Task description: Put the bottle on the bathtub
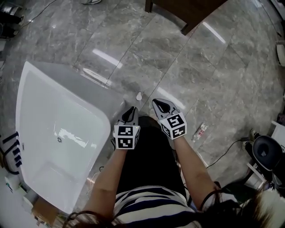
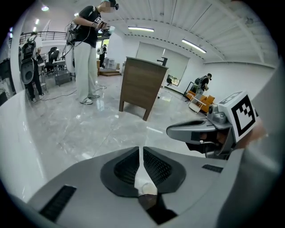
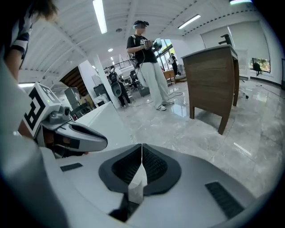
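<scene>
A small white object (image 1: 139, 95), possibly the bottle, stands by the corner of the white bathtub (image 1: 33, 95); whether it rests on the rim or on the floor I cannot tell. Just short of it, my left gripper (image 1: 132, 108) is shut with nothing between its pads (image 2: 133, 165). Beside it on the right, my right gripper (image 1: 156, 102) is also shut and empty. Each gripper view shows its own jaws closed to a thin slit and the other gripper alongside: the right gripper (image 2: 171, 130) and the left gripper (image 3: 104, 142).
A small red-and-white item (image 1: 201, 130) lies on the marble floor to my right. A wooden cabinet (image 1: 187, 11) stands ahead. A person (image 3: 149, 67) with a headset stands beyond the tub. Cables and gear (image 1: 262, 153) are at far right.
</scene>
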The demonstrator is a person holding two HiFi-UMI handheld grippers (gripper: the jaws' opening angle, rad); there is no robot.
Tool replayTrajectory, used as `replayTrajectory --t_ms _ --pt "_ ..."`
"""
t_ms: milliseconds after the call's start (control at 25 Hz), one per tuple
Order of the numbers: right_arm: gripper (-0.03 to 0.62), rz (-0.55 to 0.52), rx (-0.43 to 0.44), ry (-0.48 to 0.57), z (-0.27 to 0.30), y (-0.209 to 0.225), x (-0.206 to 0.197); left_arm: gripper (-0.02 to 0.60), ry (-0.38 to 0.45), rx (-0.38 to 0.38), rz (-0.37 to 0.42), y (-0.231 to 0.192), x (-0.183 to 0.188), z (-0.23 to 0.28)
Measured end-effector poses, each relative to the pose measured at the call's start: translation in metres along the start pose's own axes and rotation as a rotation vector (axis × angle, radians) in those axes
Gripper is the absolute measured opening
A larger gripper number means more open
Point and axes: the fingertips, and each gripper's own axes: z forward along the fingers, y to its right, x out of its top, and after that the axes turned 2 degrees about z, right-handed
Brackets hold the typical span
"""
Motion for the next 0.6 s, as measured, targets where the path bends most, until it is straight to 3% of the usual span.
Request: replayTrajectory --t_ms 600 --pt "0.026 0.009 -0.076 0.027 -0.065 -0.027 0.039 0.040 0.092 0.012 0.012 -0.004 0.047 -0.075"
